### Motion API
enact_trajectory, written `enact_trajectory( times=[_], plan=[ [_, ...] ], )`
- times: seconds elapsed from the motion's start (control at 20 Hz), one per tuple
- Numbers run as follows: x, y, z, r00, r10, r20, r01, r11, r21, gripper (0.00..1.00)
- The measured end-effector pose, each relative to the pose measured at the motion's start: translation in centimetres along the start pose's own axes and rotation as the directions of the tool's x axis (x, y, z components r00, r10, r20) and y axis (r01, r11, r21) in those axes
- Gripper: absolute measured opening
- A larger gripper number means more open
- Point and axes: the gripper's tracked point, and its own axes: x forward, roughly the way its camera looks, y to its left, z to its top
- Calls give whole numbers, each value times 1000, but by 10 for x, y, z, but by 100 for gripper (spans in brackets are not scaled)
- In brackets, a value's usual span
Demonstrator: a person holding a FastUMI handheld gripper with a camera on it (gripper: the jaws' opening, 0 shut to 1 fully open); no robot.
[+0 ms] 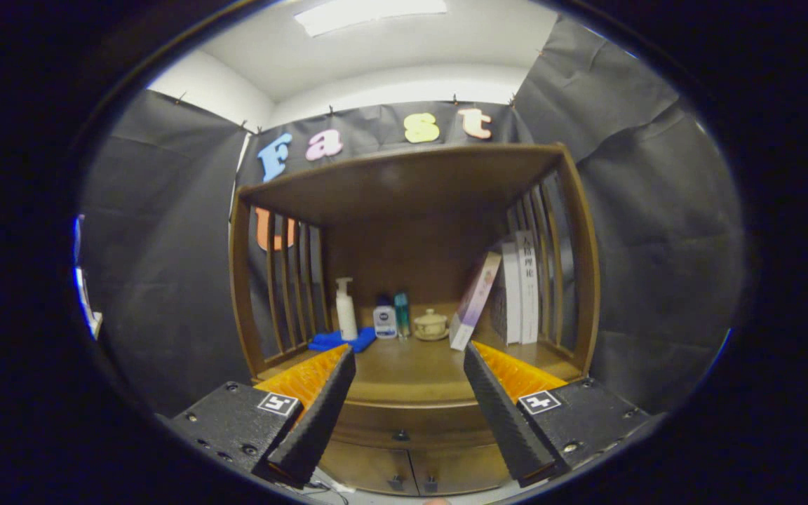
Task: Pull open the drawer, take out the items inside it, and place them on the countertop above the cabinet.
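Wooden drawer point(404, 429), shut, below the countertop point(404, 365) and between the spread, empty fingers of the gripper point(407, 407); likely stiff, sliding; best taken by its small dark knob point(400, 435), whose shape is hard to tell.

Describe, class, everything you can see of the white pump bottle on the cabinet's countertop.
The white pump bottle stands upright at the back left of the wooden countertop, under the upper shelf. It looks like plastic: a slim body, narrower neck and a pump head on top. Its base meets a blue cloth; a smaller white bottle stands just right of it. It is well beyond the open gripper, whose fingers hold nothing.
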Motion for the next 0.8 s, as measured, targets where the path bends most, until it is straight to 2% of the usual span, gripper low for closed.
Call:
enact_trajectory(
  times=[0.3,0.5,0.6,0.8],
  plan=[
    [42,4,-96,992,-6,-127,9,1000,24,99],
    [63,2,-134,981,-22,-192,22,1000,-2,96],
    [73,6,-150,978,-15,-208,15,1000,-4,91],
    [87,6,-179,965,-33,-259,34,999,2,72]
  ],
)
